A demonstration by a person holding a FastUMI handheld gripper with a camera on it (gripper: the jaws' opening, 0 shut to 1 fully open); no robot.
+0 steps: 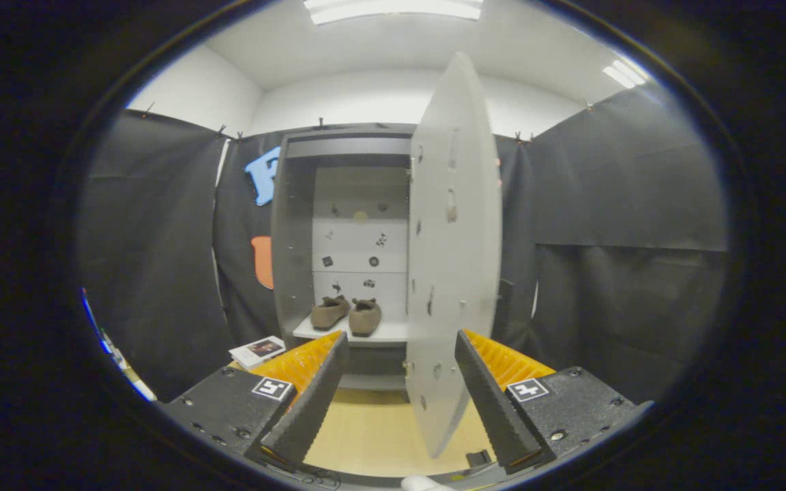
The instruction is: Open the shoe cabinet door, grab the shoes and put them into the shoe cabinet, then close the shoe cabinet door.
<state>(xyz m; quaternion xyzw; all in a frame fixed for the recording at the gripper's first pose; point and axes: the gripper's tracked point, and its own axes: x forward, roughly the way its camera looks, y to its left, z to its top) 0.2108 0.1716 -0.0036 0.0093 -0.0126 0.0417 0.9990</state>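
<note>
The grey shoe cabinet (292, 225) stands ahead against the booth wall with its door (454, 259) swung open toward me, edge-on to the right of the opening. A pair of brown shoes (346, 314) rests side by side on the cabinet's lower shelf (386, 332), toes pointing inward. My gripper (400, 361) is open, well back from the cabinet. Nothing sits between its fingers; the door's lower edge hangs in the gap just ahead of the right finger (485, 395).
A white booklet (257, 351) lies on the tan floor (372, 429) left of the cabinet, beyond the left finger. Black cloth walls close in on both sides. The cabinet's back panel carries several small stickers.
</note>
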